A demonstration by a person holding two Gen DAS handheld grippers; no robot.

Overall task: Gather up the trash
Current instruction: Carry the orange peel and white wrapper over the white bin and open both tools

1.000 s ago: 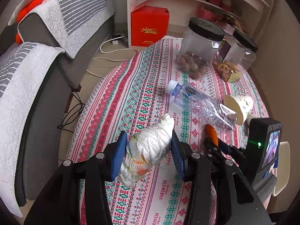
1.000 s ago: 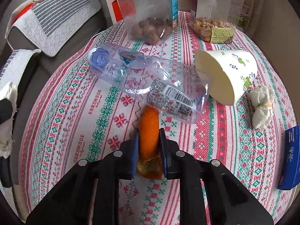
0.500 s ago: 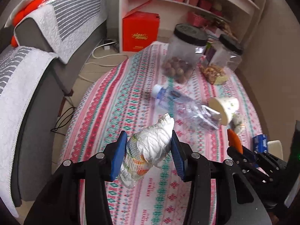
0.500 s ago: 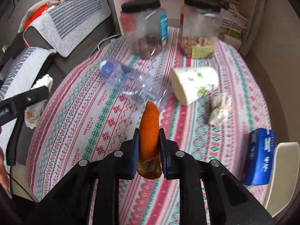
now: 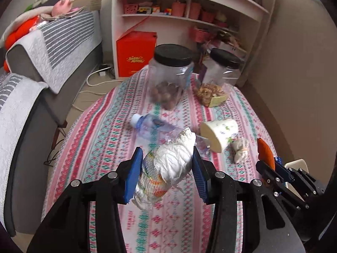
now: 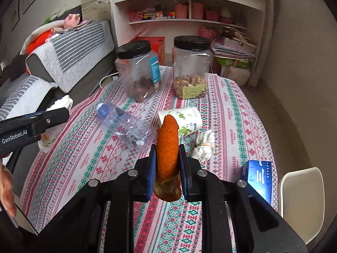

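Right wrist view: right gripper (image 6: 167,174) fingers clamped on orange peel (image 6: 167,147), lifted above the table (image 6: 236,116). Left gripper (image 5: 166,176) fingers pinch a crumpled white wad (image 5: 167,168). Beyond, on the cloth: one plastic bottle (image 6: 124,124) lying flat, one tipped paper cup (image 6: 185,121), one tissue ball (image 6: 204,145), one blue box (image 6: 258,178). Farthest: two black-lidded jars (image 6: 138,71).

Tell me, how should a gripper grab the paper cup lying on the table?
Grip the cup across its walls near the middle, coming down from above. It lies on its side with its open mouth towards the bottle, so the round sides are free. Squeeze lightly; paper probably crushes.
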